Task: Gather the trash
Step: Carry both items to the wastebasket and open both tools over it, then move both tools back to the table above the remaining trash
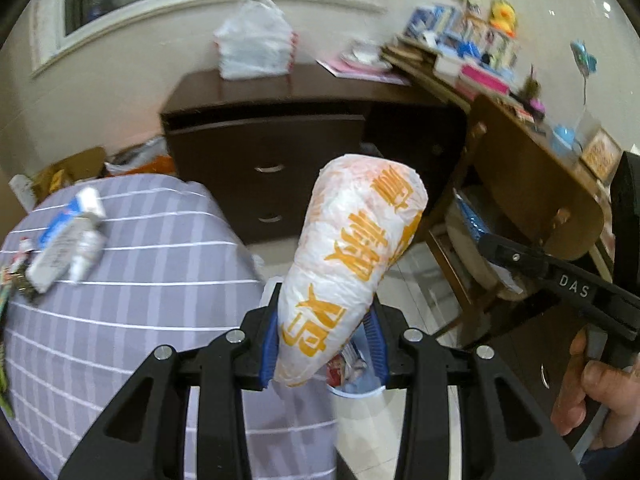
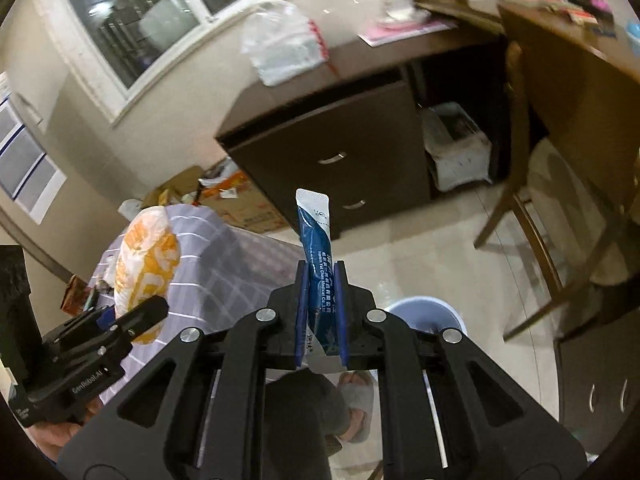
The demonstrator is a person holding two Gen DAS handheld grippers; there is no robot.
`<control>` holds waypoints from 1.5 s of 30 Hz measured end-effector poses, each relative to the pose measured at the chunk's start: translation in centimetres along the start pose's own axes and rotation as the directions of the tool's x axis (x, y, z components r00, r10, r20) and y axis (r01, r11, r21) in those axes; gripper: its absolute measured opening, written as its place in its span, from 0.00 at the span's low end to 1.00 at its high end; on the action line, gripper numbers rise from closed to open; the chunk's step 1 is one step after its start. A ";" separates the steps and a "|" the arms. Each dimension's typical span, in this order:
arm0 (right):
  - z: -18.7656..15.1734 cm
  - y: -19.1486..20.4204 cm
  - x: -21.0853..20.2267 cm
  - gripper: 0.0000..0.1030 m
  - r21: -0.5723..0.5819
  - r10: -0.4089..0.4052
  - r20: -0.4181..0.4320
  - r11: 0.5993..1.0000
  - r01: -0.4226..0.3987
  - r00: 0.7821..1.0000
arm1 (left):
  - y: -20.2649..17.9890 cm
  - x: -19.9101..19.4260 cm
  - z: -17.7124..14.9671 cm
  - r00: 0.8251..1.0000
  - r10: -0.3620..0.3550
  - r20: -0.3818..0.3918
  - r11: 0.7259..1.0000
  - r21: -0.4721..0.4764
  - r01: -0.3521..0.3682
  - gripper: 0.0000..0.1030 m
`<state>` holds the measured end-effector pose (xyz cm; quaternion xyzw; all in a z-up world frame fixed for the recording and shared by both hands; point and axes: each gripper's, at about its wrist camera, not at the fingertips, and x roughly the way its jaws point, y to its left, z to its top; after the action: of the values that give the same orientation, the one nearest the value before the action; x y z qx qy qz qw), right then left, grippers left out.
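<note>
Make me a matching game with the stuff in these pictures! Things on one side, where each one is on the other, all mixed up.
Things:
1. white and orange bag
2. blue sachet
3. white plastic bag
4. tubes

Places:
A. on the dark cabinet
B. in the left gripper
C. lying on the striped cloth
D. in the right gripper

Pairs: 1-B, 2-D, 3-A, 4-C
</note>
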<state>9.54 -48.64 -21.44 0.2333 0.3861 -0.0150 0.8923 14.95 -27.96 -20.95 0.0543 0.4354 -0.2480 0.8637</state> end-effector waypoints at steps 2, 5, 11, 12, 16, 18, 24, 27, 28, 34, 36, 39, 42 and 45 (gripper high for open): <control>-0.2 -1.1 0.8 0.12 0.020 -0.009 -0.016 1.000 0.009 1.000 | -1.3 1.7 0.0 1.000 -0.007 -0.029 1.000 0.015 0.008 0.35; -0.7 -3.1 2.3 0.12 0.059 -0.019 -0.048 0.998 0.021 0.999 | -3.1 5.0 -0.2 0.995 -0.012 -0.096 0.999 0.046 0.016 0.35; -1.3 -6.2 4.6 0.12 0.121 -0.029 -0.098 0.992 0.041 0.995 | -4.9 9.6 -0.8 0.983 -0.008 -0.184 0.998 0.065 0.021 0.35; -1.4 -6.6 4.9 0.12 0.131 -0.029 -0.105 0.990 0.043 0.994 | -5.1 10.4 -0.9 0.980 -0.007 -0.200 0.998 0.067 0.021 0.35; -1.7 -8.1 6.1 0.13 0.169 -0.023 -0.123 0.985 0.044 0.992 | -5.6 12.8 -1.1 0.964 -0.022 -0.265 0.997 0.066 0.041 0.46; -1.8 -9.0 6.8 0.22 0.194 -0.023 -0.141 0.980 0.050 0.990 | -5.5 13.8 -1.3 0.953 -0.025 -0.301 0.997 0.056 0.044 0.62; -2.4 -10.0 7.0 0.80 0.238 -0.037 -0.135 0.969 0.069 0.990 | -5.1 13.2 -0.9 0.964 0.002 -0.265 0.998 0.061 0.015 0.84; -2.3 -9.8 6.7 0.93 0.243 -0.067 -0.127 0.965 0.096 0.990 | -5.5 12.0 -0.4 0.973 0.016 -0.232 0.997 0.076 0.001 0.85; -2.2 -9.7 6.6 0.94 0.241 -0.079 -0.124 0.965 0.107 0.989 | -5.4 11.4 -0.2 0.976 0.018 -0.216 0.997 0.078 -0.001 0.86; -1.3 -8.3 5.3 0.94 0.208 -0.144 -0.099 0.965 0.162 0.985 | -4.5 7.2 0.8 0.995 0.023 -0.098 0.998 0.058 -0.018 0.90; -1.0 -7.4 4.6 0.94 0.201 -0.138 -0.076 0.968 0.150 0.988 | -4.0 5.8 1.0 0.997 0.024 -0.067 0.998 0.052 -0.020 0.90; -0.2 -5.7 3.3 0.94 0.181 -0.122 -0.039 0.975 0.127 0.992 | -3.2 3.5 1.5 0.999 0.033 -0.015 0.999 0.042 -0.032 0.90; 0.7 -3.4 2.0 0.94 0.148 -0.110 -0.003 0.983 0.109 0.994 | -2.2 1.2 1.8 0.999 0.036 0.032 0.999 0.021 -0.037 0.91; 1.5 -0.7 0.9 0.94 0.114 -0.082 0.033 0.990 0.078 0.996 | -0.8 -1.2 2.1 0.995 0.050 0.081 0.999 0.000 -0.051 0.91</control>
<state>10.99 -49.79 -21.47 0.2673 0.3769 -0.0769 0.8835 15.50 -28.84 -18.65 0.0562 0.3983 -0.2285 0.8866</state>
